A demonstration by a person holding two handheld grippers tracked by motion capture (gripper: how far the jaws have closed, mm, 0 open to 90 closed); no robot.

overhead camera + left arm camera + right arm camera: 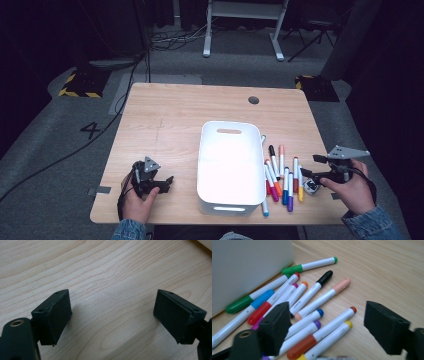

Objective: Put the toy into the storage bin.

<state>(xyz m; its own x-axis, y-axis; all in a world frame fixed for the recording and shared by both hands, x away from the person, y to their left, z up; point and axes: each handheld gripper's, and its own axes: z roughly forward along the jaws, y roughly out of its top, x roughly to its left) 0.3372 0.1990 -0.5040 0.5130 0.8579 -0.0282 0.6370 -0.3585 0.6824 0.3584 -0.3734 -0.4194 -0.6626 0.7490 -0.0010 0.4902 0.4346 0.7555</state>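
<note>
right claw (306,173): jaws spread wide, nothing between them. Your hand holds it at the near right of the worktop (165,107), just right of the markers.
left claw (169,180): jaws apart, empty, over bare wood at the near left. In the left gripper view both pads (58,315) have clear woodgrain between them.
markers (281,175): a loose pile flat on the worktop, between the bin's right wall and your right claw. Roughly a dozen, some overlapping.
key relation: the pile lies straight ahead of the right claw and a bit below it. Most barrels run near-to-far, fanned slightly. In the right gripper view they cross the jaw line at a slant, so I'd say a wrist roll is needed to close across a barrel and not along it.
nearer hand: right, clearly. The bin sits between the left claw and the pile.
closest picks: yellow-capped marker (329,338) and orange-capped marker (322,333), side by side and touching. Risk of pinching two at once.
bin (205,150): white plastic, rounded rectangle, smooth walls, slot handle at the far end. Centre of the worktop. Inside is overexposed, can't tell the contents.
marker build: slim round white barrels, coloured caps, glossy. Likely to roll or slip.
worktop surface: pale wood laminate, matte, level.
</note>
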